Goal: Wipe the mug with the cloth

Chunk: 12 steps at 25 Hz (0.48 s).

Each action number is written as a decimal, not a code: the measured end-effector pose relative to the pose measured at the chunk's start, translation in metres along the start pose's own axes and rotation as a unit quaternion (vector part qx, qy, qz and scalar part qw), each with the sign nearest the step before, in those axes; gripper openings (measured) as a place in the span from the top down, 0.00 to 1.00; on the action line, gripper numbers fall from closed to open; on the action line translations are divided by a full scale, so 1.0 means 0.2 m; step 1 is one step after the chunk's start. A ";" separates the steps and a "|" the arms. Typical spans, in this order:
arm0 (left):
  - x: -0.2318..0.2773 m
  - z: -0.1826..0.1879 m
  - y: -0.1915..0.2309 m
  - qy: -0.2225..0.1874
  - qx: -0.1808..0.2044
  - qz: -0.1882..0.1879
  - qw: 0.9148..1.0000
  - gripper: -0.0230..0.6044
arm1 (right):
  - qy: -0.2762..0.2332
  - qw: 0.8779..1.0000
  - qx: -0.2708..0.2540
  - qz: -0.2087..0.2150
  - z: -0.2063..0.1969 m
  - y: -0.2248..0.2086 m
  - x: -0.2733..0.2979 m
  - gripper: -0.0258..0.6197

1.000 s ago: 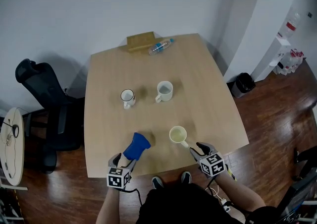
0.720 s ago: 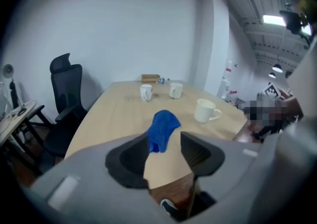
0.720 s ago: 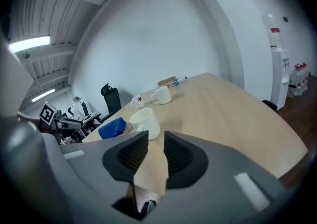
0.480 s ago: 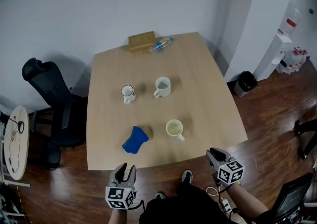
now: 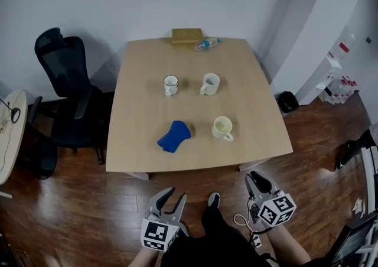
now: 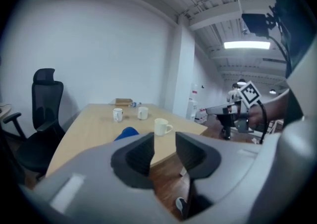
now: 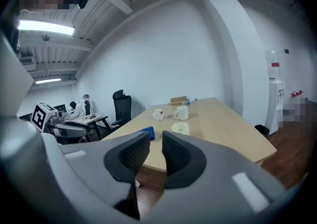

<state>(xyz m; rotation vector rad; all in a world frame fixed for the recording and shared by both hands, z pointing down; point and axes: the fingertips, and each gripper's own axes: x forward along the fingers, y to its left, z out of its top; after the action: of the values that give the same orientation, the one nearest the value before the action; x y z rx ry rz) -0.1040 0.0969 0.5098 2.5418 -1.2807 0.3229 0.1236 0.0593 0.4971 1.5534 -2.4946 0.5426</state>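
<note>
- Step, as judged: no wiping under way. Both claws hung off the worktop (image 5: 142,112), over the floor (image 5: 77,212) short of its near edge.
- Cloth (image 5: 174,136), blue and bunched, lay close to the near edge, left of middle.
- Mug (image 5: 222,127), cream, stood upright near the same edge, toward the right corner, handle turned to that corner. Cloth and mug were apart.
- Left claw (image 5: 176,196): jaws had just been closing and stood part-spread with a clear gap. Nothing was between them and they touched nothing.
- Right claw (image 5: 257,178): likewise just closing, with a narrower gap, and empty.
- Next move, as judged: reach forward over the near edge, left claw to the cloth, right claw to the mug's handle or rim. Each claw probably needs spreading wider first. The mug wants steadying before the cloth goes on.
</note>
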 end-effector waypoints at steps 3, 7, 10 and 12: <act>-0.11 -0.01 -0.03 -0.007 -0.007 -0.004 1.000 0.75 | 0.003 1.000 -0.014 0.016 -0.01 0.19 -0.08 0.84; -0.20 0.06 -0.07 -0.026 -0.006 -0.003 1.000 0.75 | 0.000 0.999 -0.033 0.039 -0.04 0.34 -0.15 0.84; -0.23 0.11 -0.10 -0.038 -0.003 0.012 0.999 0.75 | -0.008 0.998 -0.036 0.054 -0.05 0.39 -0.19 0.84; -0.23 0.14 -0.14 -0.044 -0.006 0.017 0.999 0.75 | -0.016 0.997 -0.046 0.062 -0.03 0.41 -0.22 0.84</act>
<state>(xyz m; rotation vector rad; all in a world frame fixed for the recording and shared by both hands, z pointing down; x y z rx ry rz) -0.1055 0.1384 0.4643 2.5528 -1.3546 0.2106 0.0695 0.1308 0.4709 1.3932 -2.6118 0.4162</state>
